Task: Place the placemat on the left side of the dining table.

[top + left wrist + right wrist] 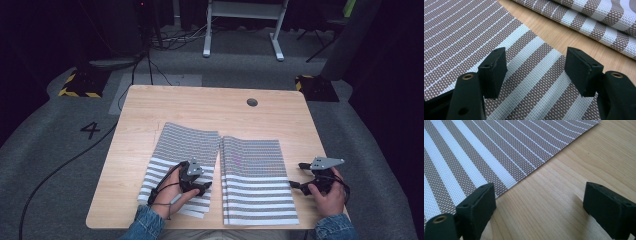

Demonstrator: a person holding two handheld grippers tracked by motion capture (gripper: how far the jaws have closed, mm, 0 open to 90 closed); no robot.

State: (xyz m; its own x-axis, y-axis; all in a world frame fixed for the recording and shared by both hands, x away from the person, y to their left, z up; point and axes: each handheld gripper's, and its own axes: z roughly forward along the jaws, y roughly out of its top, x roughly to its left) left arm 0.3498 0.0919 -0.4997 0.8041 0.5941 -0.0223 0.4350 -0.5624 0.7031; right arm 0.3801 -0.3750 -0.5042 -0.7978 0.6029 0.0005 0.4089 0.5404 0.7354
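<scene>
Two thin, limp woven striped mats (181,160) are laid side by side near the worktop's (210,102) front edge, best pinched at an edge, with the left hand-held gripper (202,186) released over the left one and the right hand-held gripper (296,175) released beside the right mat (255,185).

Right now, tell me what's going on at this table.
A person works two striped mats on a wooden table with a gripper in each hand. The left gripper sits over the left mat, jaws open, with nothing pinched between them. The right gripper rests by the right mat's right edge, jaws open over bare wood. Both mats lie flat, side by side, neither one held.
</scene>
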